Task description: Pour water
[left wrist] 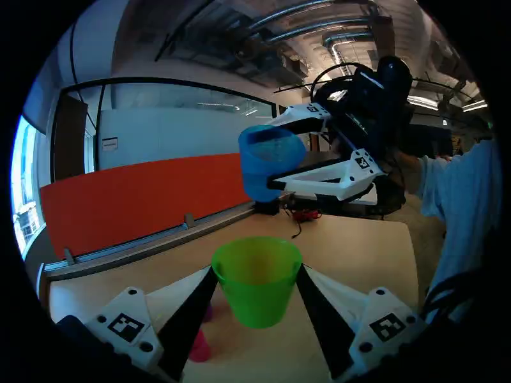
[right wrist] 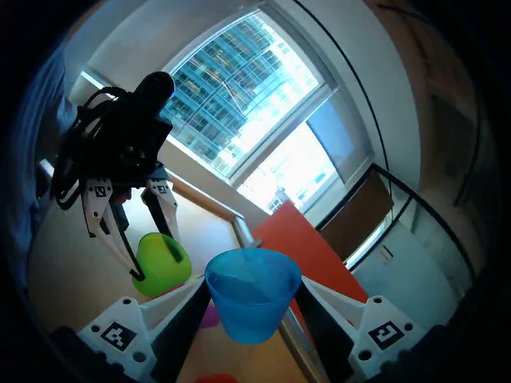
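In the left gripper view my left gripper [left wrist: 257, 286] is shut on a green cup [left wrist: 257, 287], held upright above the wooden table [left wrist: 358, 242]. Beyond and above it the right gripper [left wrist: 271, 156] holds a blue cup [left wrist: 268, 159] tilted toward the green one. In the right gripper view my right gripper [right wrist: 253, 300] is shut on that blue cup [right wrist: 252, 300], with water inside. The left gripper [right wrist: 156, 255] and its green cup [right wrist: 161, 263] appear farther off at lower left, below the blue cup's rim.
A pink cup [left wrist: 200, 346] and a purple one [left wrist: 209, 313] stand on the table under the left gripper. An orange panel [left wrist: 134, 198] and a metal rail [left wrist: 153, 239] border the table's far edge. A person's light-blue sleeve [left wrist: 466, 191] is at the right. Large windows [right wrist: 249, 96] lie behind.
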`<action>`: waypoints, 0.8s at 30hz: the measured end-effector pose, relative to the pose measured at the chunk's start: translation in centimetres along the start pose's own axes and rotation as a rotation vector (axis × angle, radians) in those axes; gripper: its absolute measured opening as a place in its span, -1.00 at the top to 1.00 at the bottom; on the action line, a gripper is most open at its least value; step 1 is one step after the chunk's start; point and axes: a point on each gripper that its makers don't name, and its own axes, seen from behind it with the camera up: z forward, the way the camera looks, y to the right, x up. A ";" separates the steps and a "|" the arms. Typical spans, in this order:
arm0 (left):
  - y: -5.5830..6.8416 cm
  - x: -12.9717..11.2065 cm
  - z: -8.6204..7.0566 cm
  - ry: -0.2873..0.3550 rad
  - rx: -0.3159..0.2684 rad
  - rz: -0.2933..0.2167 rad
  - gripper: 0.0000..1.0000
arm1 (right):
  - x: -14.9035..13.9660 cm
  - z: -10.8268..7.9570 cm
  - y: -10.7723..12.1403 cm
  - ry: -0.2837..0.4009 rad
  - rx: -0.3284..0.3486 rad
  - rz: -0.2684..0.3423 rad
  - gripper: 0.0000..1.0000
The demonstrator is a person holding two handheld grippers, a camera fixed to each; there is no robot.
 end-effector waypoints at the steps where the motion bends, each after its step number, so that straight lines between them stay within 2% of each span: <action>1: 0.0 0.1 0.0 0.002 0.000 0.000 -0.72 | 0.3 0.2 0.0 0.000 0.000 -0.014 -0.80; 24: 0.2 0.6 0.7 0.011 -0.017 -0.014 -0.72 | 2.8 2.2 3.2 -0.001 -0.043 -0.270 -0.80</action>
